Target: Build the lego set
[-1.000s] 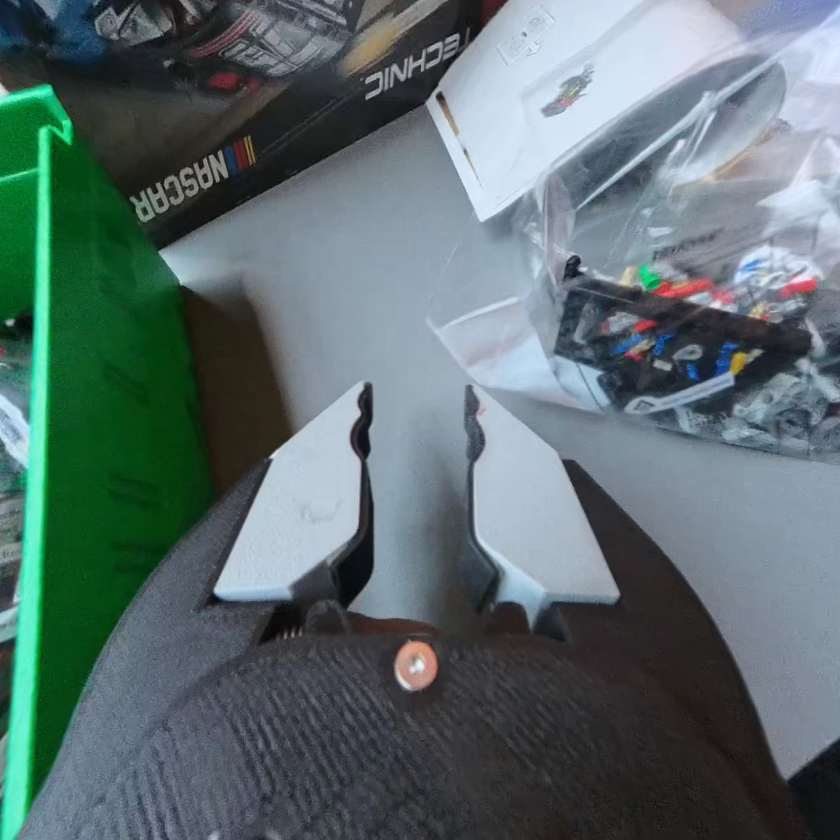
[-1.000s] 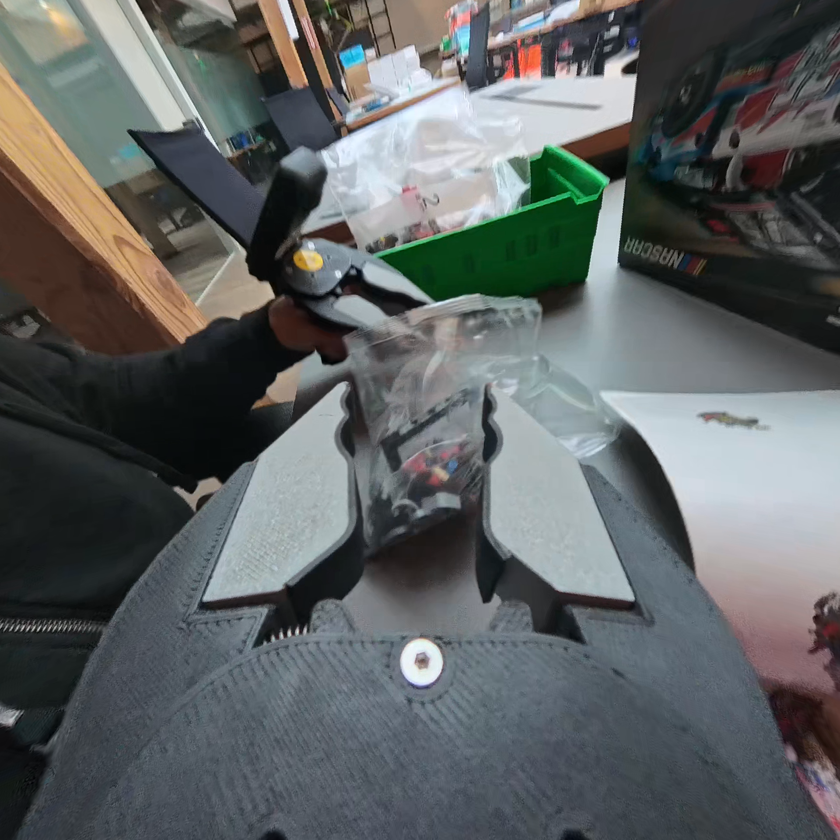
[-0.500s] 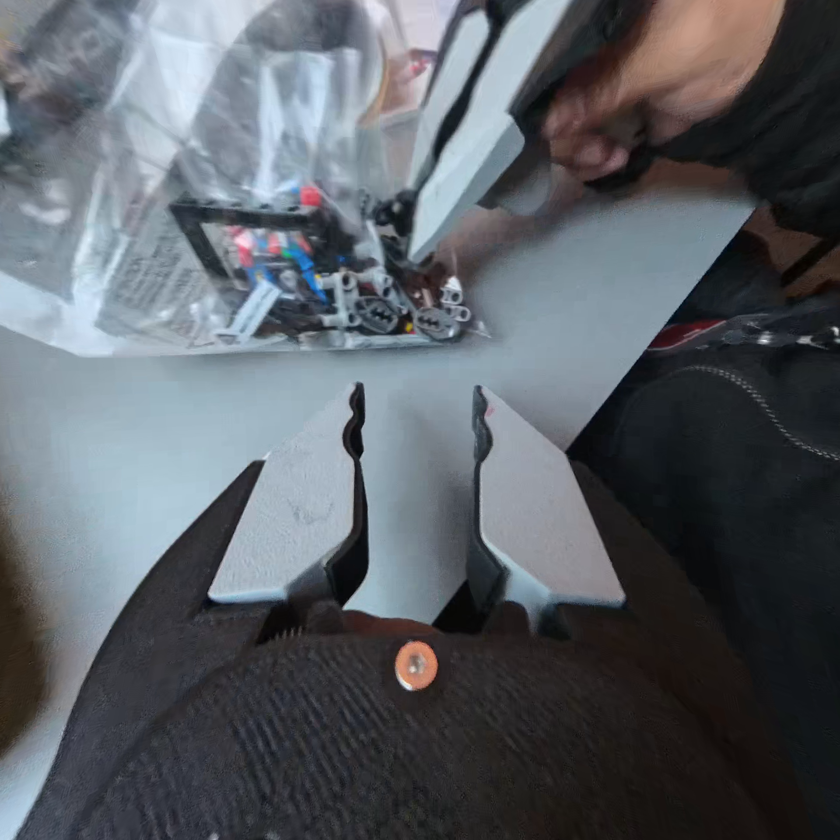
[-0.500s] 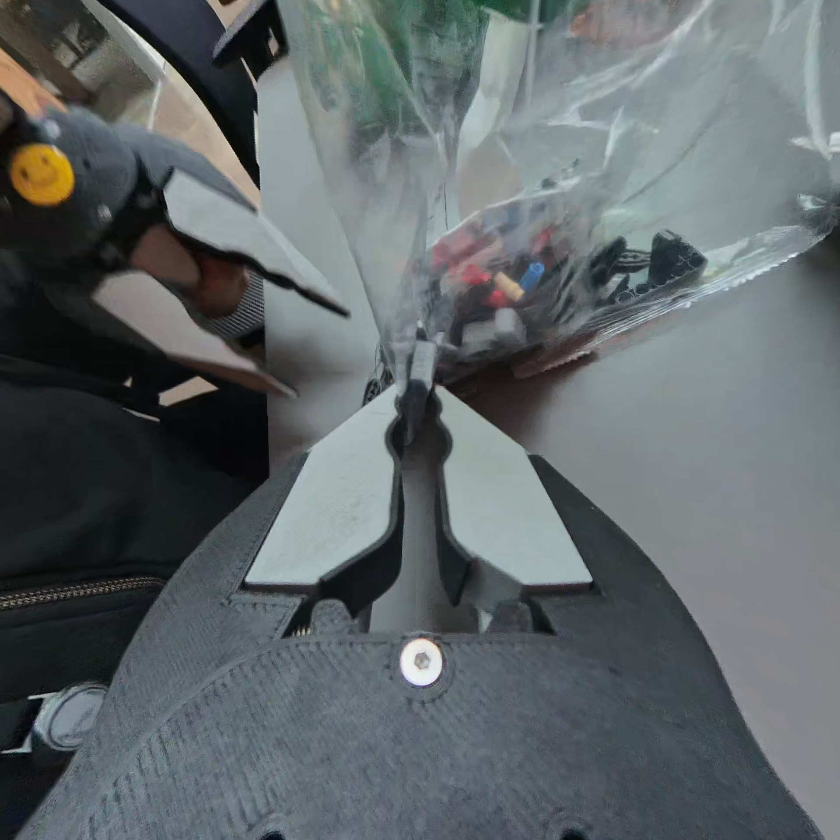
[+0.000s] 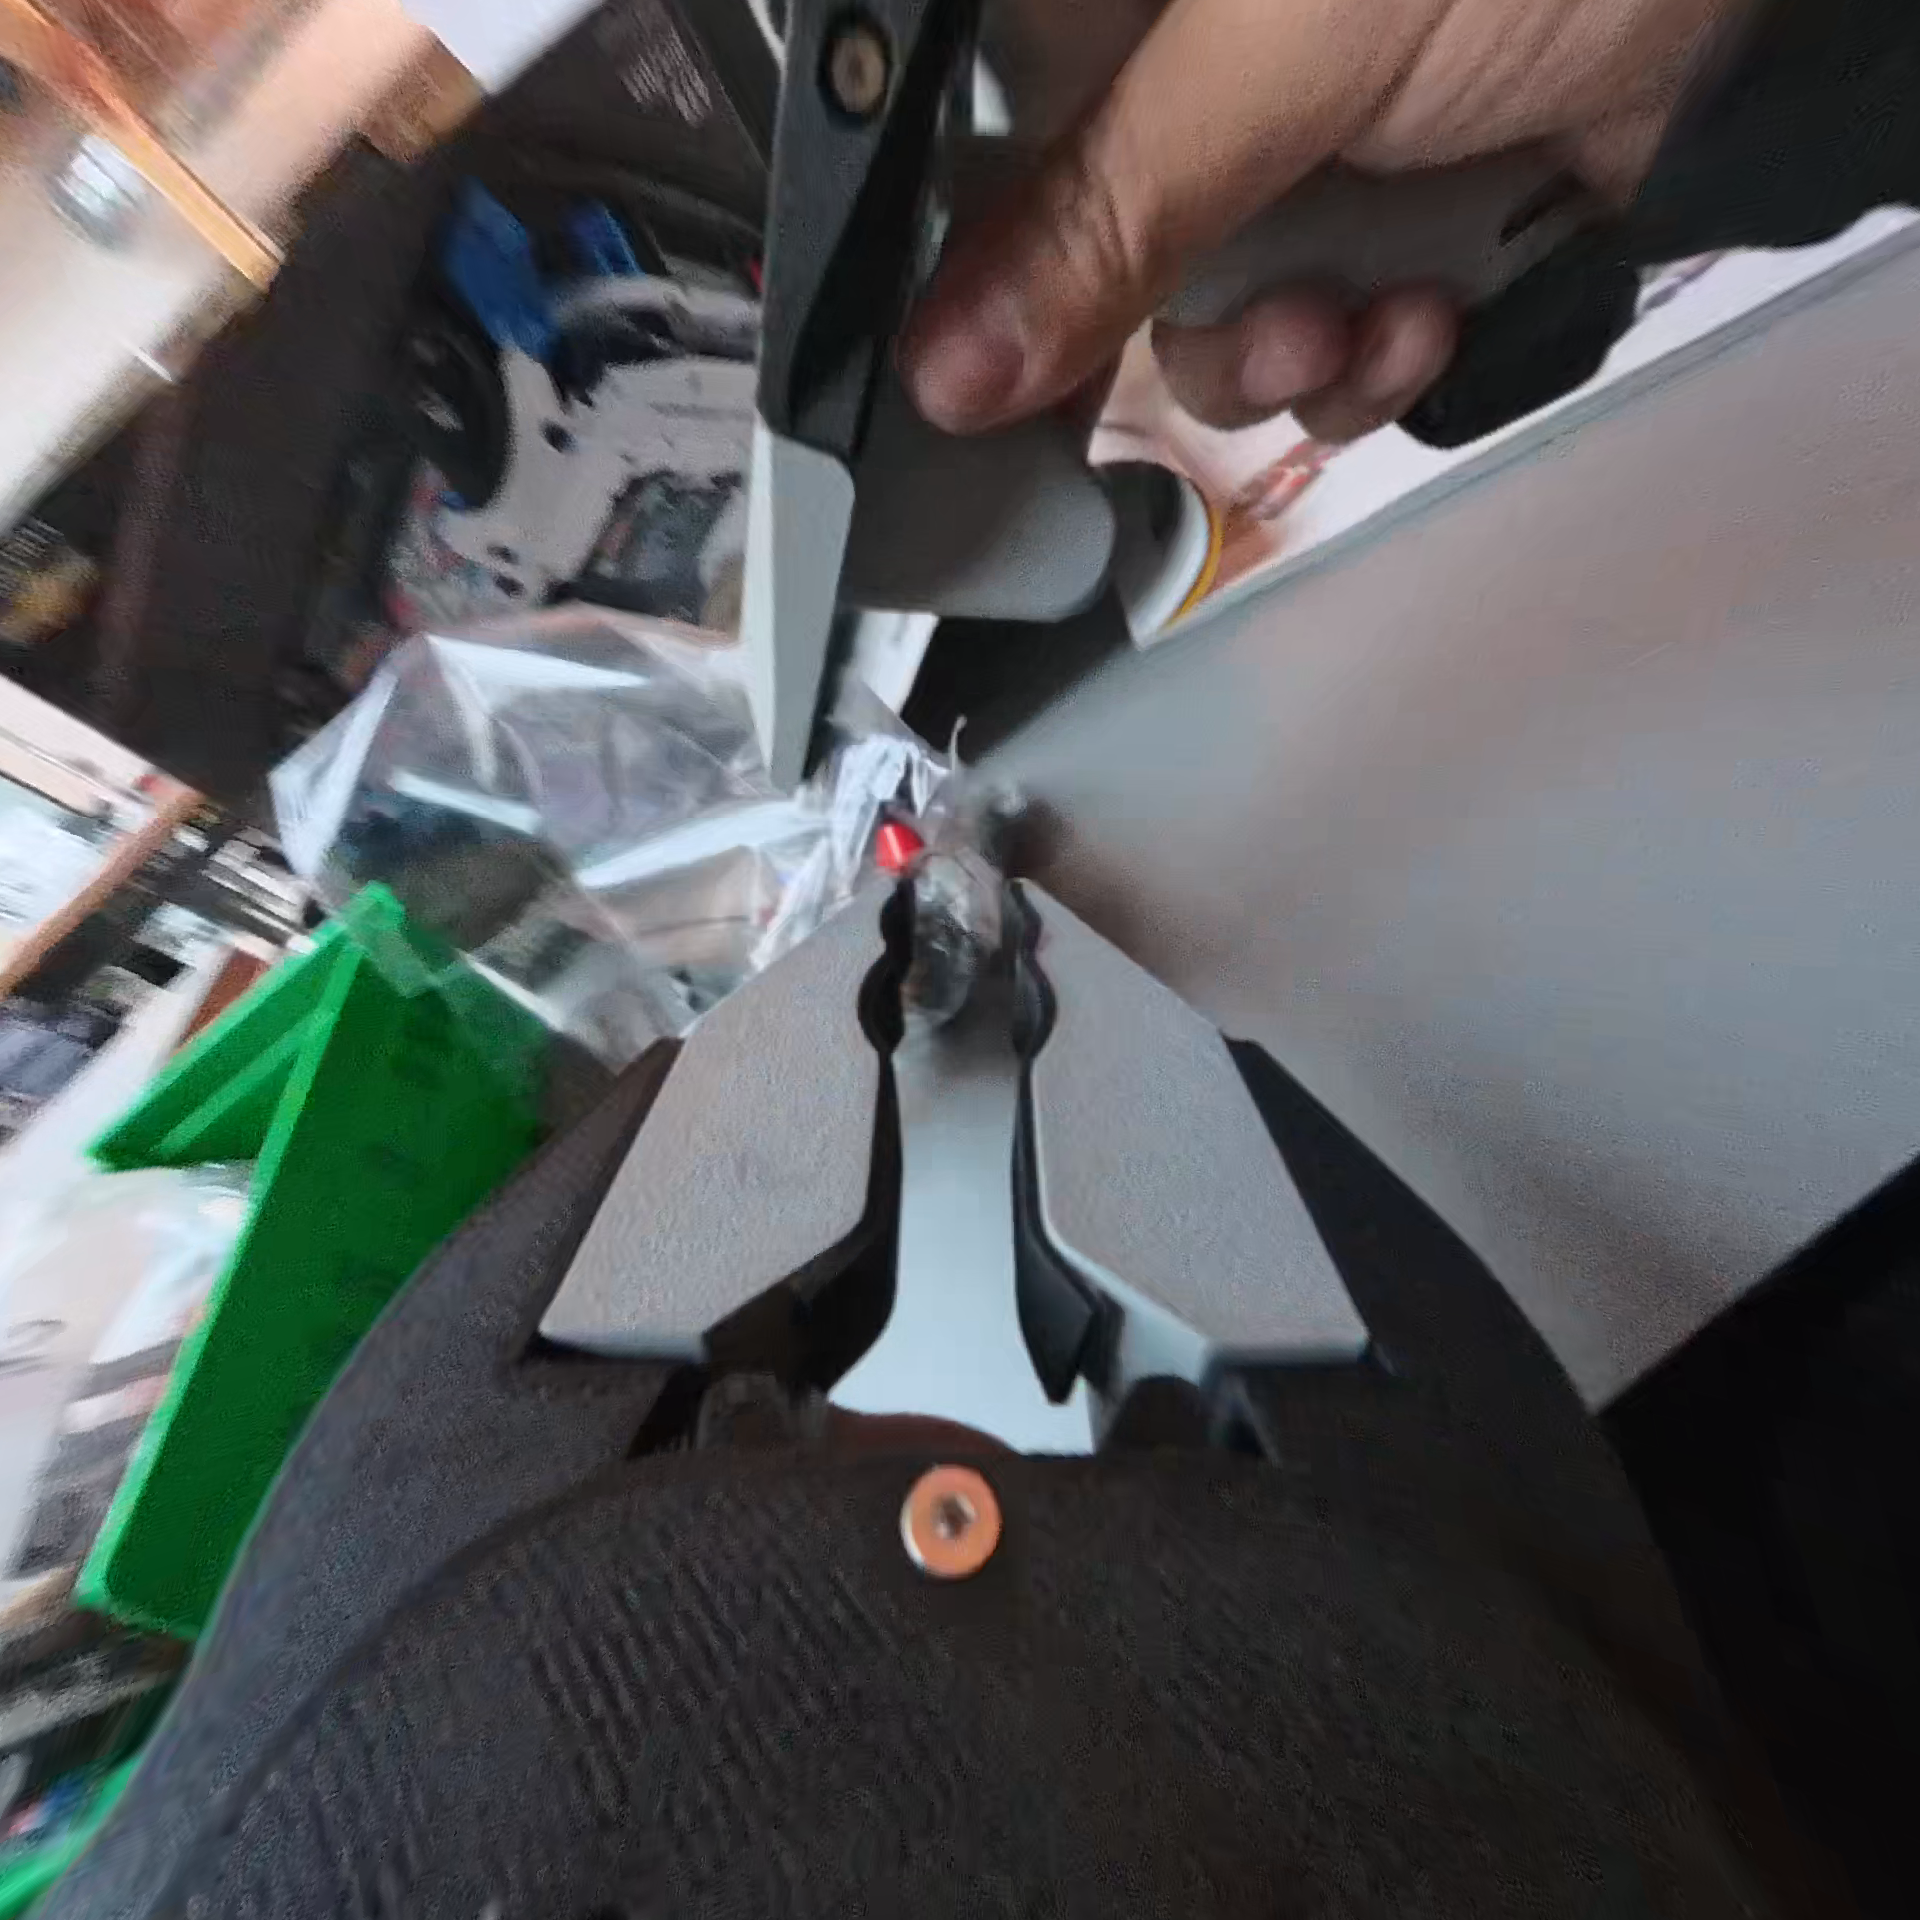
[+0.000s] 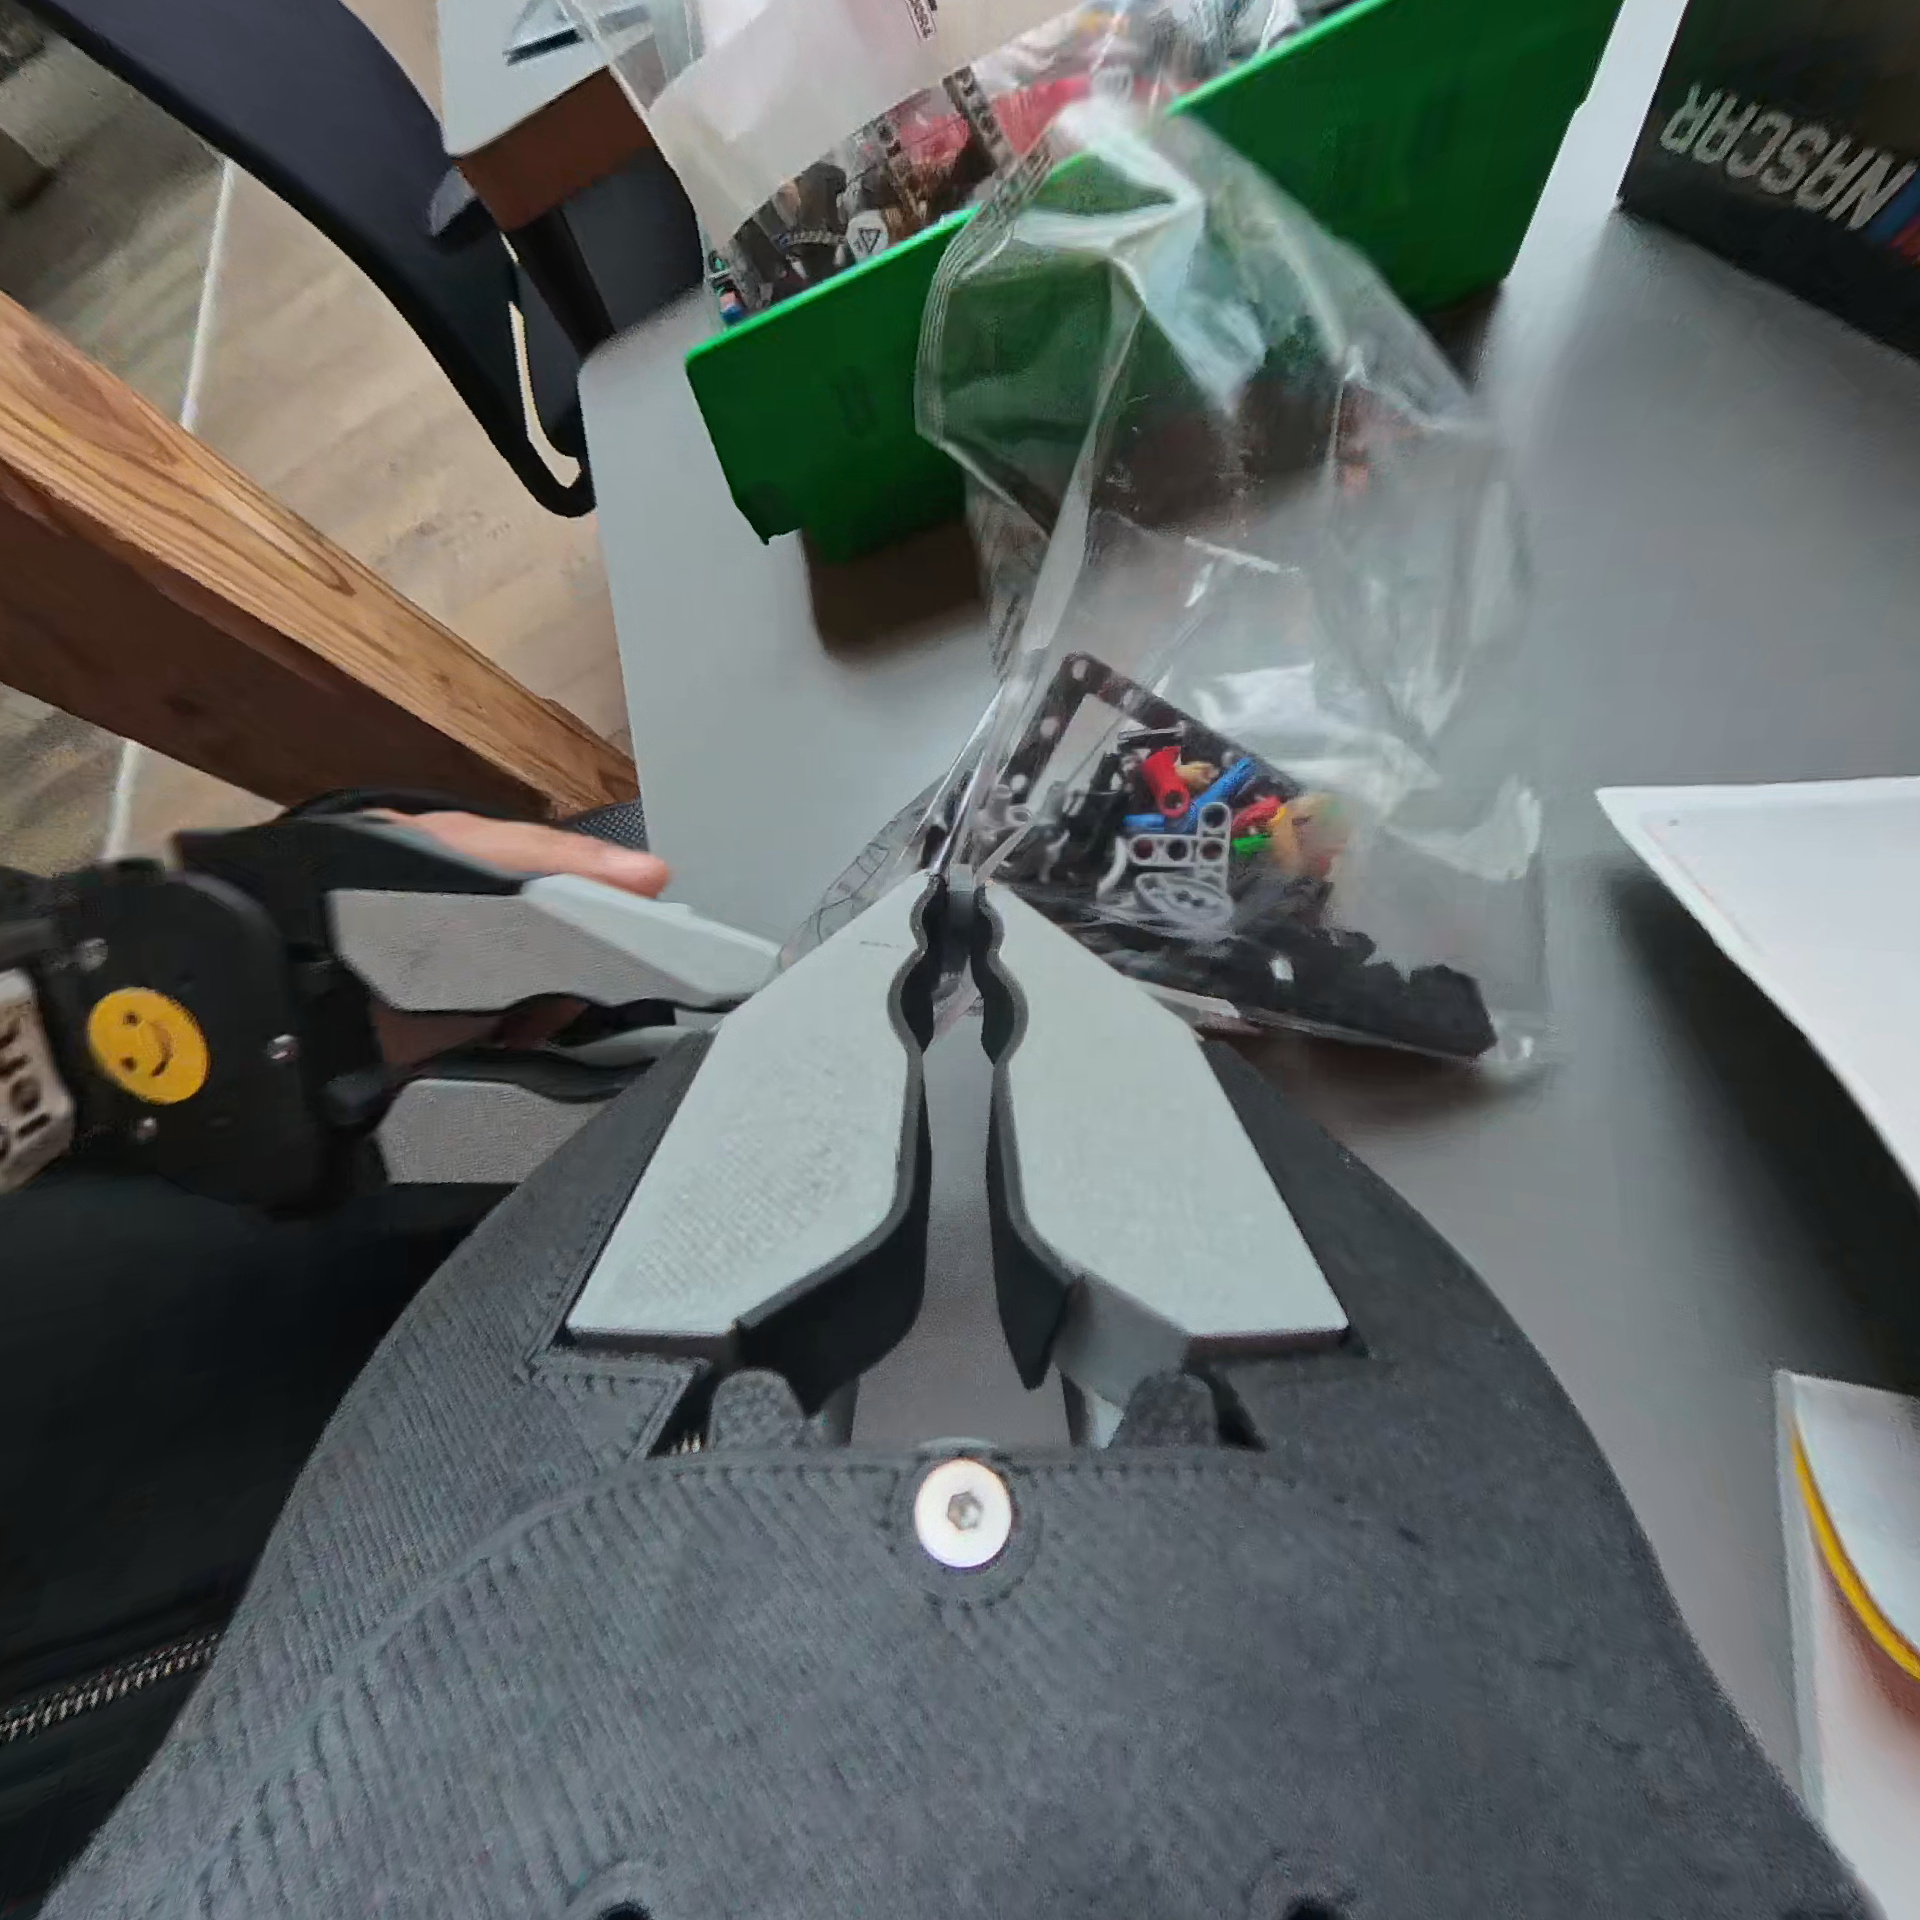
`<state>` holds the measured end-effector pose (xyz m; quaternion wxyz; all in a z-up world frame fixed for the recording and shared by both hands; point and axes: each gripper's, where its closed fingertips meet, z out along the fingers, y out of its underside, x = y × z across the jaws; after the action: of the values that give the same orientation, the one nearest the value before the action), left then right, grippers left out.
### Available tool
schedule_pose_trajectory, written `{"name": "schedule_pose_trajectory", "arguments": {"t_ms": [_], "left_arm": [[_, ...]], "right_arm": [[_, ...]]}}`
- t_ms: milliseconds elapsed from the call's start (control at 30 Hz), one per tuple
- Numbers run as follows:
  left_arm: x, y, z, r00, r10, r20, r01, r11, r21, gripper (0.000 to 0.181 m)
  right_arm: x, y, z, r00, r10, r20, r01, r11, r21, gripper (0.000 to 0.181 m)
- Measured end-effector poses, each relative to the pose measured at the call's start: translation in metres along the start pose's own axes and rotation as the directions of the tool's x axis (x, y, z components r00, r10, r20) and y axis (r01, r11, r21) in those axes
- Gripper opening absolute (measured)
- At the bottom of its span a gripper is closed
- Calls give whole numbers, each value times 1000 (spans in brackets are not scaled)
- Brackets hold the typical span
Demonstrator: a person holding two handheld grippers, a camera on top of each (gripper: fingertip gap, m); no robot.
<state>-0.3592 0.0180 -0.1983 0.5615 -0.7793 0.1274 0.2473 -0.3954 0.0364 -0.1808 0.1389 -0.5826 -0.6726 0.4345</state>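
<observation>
A clear plastic bag point(image 6: 1247, 582) of small Lego pieces point(image 6: 1174, 821) lies on the grey table point(image 6: 727, 675). My right gripper point(image 6: 951, 894) is shut on the bag's near edge and pulls the plastic up taut. My left gripper point(image 5: 956, 914) has its jaws narrowed on a bunched corner of the same bag point(image 5: 540, 748), with a red piece point(image 5: 894, 842) just beyond the tips. The right gripper's finger point(image 5: 800, 582) comes down from above onto that spot, held by a hand point(image 5: 1195, 208). The left gripper also shows in the right wrist view point(image 6: 623, 935), at the left.
A green bin point(image 6: 831, 416) holding more bags stands behind the bag; it also shows in the left wrist view point(image 5: 312, 1195). The dark set box point(image 6: 1787, 177) is at the far right. A white booklet point(image 6: 1787, 904) lies to the right. The table's edge is near the left gripper. One gripper's finger ends stand about 5 cm off the other's.
My left gripper swung in to the bag's corner and its jaws narrowed onto it. My right gripper stayed shut on the bag's edge and lifted it, pulling the plastic taut.
</observation>
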Motion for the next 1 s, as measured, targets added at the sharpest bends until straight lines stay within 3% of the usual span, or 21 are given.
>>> {"name": "schedule_pose_trajectory", "arguments": {"t_ms": [100, 167, 267, 333, 367, 467, 600, 667, 767, 833, 900, 1000], "left_arm": [[-6, -18, -19, 965, 224, 137, -242, 962, 124, 27], [-6, -17, -17, 924, 347, 160, -365, 925, 106, 32], [-17, 0, -1, 899, 419, 127, -422, 906, -2, 35], [-27, 6, 4, 880, 456, 134, -457, 889, -27, 9], [-29, 6, 5, 884, 451, 123, -452, 892, -16, 7], [-38, 3, 8, 962, 270, 36, -272, 961, 46, 0], [-73, -4, 10, 999, 7, -49, -4, 998, 60, 0], [-91, -8, 11, 995, -77, -67, 81, 995, 58, 0], [-116, -7, 18, 977, -198, -83, 201, 979, 41, 0], [-125, -3, 25, 962, -255, -98, 258, 966, 19, 0], [-129, -5, 27, 943, -309, -122, 313, 949, 18, 0], [-136, -3, 28, 934, -336, -122, 339, 941, 9, 0]], "right_arm": [[0, -5, 6, 1000, -2, 11, 2, 1000, -27, 1], [-3, -5, 14, 999, 6, 37, -4, 999, -48, 1], [-4, -8, 23, 997, 26, 69, -23, 999, -49, 1], [-4, -12, 26, 995, 43, 91, -39, 998, -44, 1], [-3, -14, 27, 994, 44, 104, -41, 999, -36, 1], [2, -25, 22, 992, 23, 122, -27, 999, 28, 14], [25, -39, -17, 996, -23, 90, 2, 975, 224, 32], [48, -16, -22, 998, -59, 12, 56, 983, 174, 39], [59, 29, -5, 995, -101, 14, 101, 994, 31, 50], [76, 47, 12, 979, -172, -113, 168, 985, -38, 52], [97, 49, 24, 919, -285, -271, 271, 959, -88, 49], [103, 44, 42, 846, -422, -327, 397, 907, -143, 38]]}}
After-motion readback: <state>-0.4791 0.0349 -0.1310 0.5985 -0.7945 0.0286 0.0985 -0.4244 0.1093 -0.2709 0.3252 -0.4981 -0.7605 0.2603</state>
